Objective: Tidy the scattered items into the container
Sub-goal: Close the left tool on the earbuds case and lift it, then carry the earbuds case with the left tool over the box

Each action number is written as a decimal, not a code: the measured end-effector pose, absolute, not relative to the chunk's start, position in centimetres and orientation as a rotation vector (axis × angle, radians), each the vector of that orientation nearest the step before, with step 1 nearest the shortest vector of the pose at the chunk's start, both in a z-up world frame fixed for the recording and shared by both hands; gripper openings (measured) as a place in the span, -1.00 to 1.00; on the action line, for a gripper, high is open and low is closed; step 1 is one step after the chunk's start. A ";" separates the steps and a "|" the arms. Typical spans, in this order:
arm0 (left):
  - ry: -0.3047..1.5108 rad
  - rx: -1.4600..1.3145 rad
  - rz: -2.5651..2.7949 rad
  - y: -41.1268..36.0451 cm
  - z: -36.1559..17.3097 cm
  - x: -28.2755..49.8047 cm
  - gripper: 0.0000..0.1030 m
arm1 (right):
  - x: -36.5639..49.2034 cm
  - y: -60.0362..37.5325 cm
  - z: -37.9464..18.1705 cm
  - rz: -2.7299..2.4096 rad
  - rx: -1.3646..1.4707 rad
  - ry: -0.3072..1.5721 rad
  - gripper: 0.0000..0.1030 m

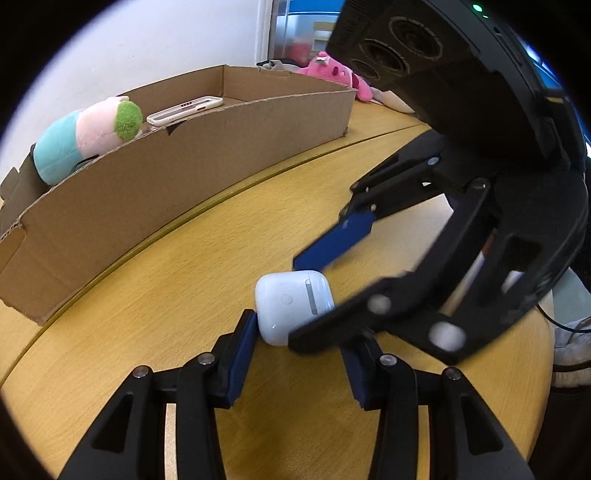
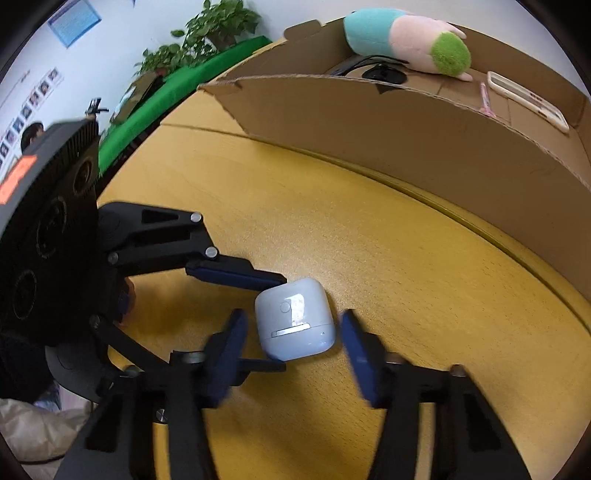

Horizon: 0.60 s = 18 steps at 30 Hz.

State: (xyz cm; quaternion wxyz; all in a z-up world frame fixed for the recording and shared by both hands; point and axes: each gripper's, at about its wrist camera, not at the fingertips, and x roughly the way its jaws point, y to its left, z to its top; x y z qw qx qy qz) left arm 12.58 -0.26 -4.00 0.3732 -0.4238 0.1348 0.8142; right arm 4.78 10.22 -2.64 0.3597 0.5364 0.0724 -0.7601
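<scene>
A white earbud case [image 1: 291, 306] lies on the wooden table [image 1: 184, 295]; it also shows in the right wrist view [image 2: 295, 319]. My left gripper [image 1: 295, 354] is open, its blue pads either side of the case, the left pad touching it. My right gripper [image 2: 291, 350] is open too, its fingers either side of the case from the other direction. The cardboard box [image 1: 177, 173] stands behind, holding a plush toy [image 1: 88, 136] and a phone [image 1: 184, 110]. In the right wrist view the box [image 2: 424, 147] also holds a pink pen [image 2: 485, 98] and a black cable [image 2: 384, 72].
A pink plush [image 1: 340, 74] lies on the table behind the box's far end. Green cloth [image 2: 177, 92] and potted plants [image 2: 207, 33] stand beyond the table's edge. A seam [image 1: 221, 192] runs across the tabletop in front of the box.
</scene>
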 end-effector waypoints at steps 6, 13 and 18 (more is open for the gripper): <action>0.392 -1.062 2.121 0.2 -3.1 13.0 -0.16 | 5.0 9.8 -1.7 -1.987 1.349 0.256 -0.09; 0.461 -0.987 2.197 0.7 0.9 12.3 -0.16 | 4.3 9.9 2.5 -2.028 1.241 0.327 -0.09; 0.493 -0.924 2.230 1.6 4.4 10.5 -0.16 | 2.8 11.7 6.0 -2.065 1.176 0.371 -0.09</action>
